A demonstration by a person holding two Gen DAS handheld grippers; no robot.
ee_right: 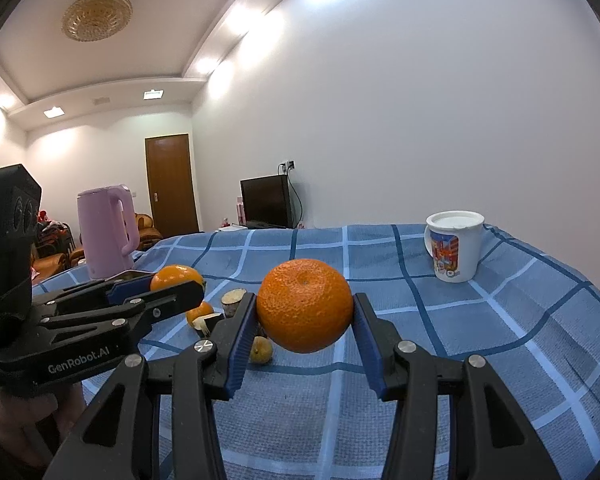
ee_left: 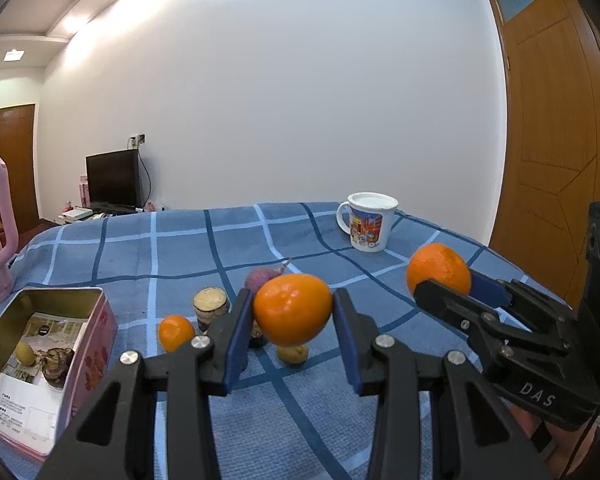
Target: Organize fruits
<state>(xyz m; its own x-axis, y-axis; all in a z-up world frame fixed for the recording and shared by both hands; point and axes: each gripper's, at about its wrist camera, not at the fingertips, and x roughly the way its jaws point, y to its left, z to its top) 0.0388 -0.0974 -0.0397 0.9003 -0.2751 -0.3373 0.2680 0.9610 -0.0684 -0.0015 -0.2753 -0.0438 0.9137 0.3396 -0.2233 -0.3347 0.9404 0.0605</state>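
Above the checked cloth: two oranges were held clear of the table, one in each gripper
Left gripper (ee_left: 292, 316): clamped on the smooth orange (ee_left: 293, 309); the fruit was pinched between the blue pads and lifted off the tablecloth (ee_left: 180, 248)
Right gripper (ee_right: 306, 320): clamped on the dimpled orange (ee_right: 305, 305); it was raised just beside the left one, to its right
Loose fruit: a small orange (ee_left: 175, 332) was left on the cloth below the left gripper; a yellowish fruit (ee_left: 293, 354) lay near it; a purple fruit (ee_left: 260, 278) was seen behind
Tin box (ee_left: 96, 320): set open at the left; a yellow fruit and a brown one were lying inside
Mug (ee_left: 367, 221): stood well apart at the far right
Pink kettle (ee_right: 106, 232): stood at the far left
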